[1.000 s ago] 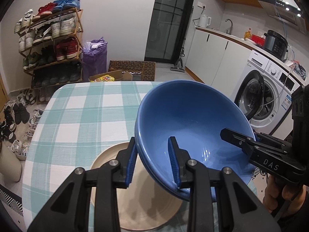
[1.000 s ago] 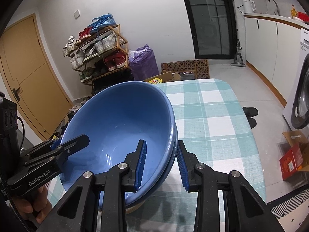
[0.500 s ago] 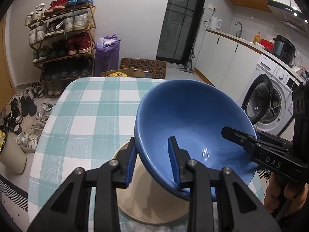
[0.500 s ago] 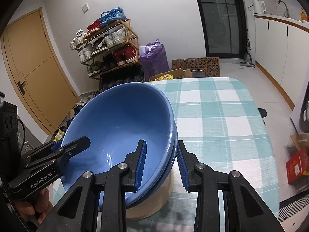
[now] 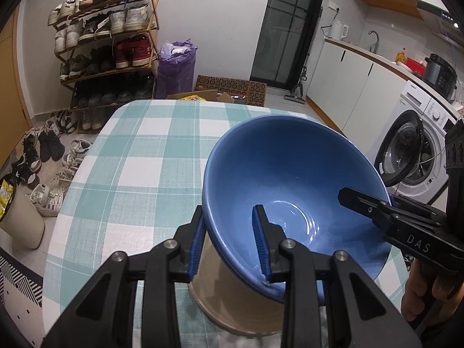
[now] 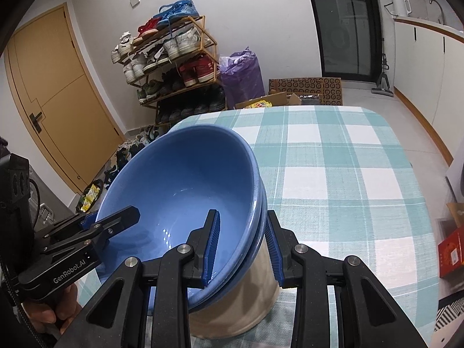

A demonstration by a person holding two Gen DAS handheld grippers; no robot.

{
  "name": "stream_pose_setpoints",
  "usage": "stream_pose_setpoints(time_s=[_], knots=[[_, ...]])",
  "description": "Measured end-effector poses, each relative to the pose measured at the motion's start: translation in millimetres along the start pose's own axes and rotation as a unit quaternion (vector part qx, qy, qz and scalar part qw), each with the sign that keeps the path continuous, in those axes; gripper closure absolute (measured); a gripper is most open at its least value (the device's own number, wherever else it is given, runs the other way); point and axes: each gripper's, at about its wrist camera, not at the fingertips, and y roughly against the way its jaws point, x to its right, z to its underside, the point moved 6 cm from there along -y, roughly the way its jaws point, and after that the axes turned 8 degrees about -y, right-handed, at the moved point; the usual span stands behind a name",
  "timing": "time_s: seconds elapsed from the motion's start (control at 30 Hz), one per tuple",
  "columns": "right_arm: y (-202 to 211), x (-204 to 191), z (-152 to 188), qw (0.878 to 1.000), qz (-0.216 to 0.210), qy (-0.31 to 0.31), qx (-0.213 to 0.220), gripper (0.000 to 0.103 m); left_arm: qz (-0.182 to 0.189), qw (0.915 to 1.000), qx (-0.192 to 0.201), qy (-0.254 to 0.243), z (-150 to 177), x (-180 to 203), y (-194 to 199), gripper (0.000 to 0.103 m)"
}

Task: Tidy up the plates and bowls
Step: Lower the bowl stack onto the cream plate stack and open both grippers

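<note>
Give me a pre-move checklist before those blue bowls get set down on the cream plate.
1. Left tool clamped on the rim of the blue bowls: ok.
2. Right tool clamped on the opposite rim: ok.
3. Two bowls nested and seated together: ok, a double rim shows in the right view.
4. Bowls level: not ok, they look tilted in both views.
5. Cream plate underneath the bowls: ok, though whether they are centred on it or touching it: cannot tell.
6. Checked tablecloth around the plate free of other dishes: ok in the parts that show.
</note>
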Motion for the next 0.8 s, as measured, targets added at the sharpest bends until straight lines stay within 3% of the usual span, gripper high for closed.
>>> stream_pose_setpoints(time_s=[0.47,0.8], knots=[[-33.9,4.7,8.1,1.000,0.001,-0.006,-0.025,0.070,-0.006,0.9997,-0.022,0.012,13.1,-15.2,-26.1,0.073],[-37.4,6.0,3.3,1.000,0.003,-0.006,-0.016,0.070,-0.002,0.9998,-0.019,0.011,10.0,-17.9,-32.2,0.073]])
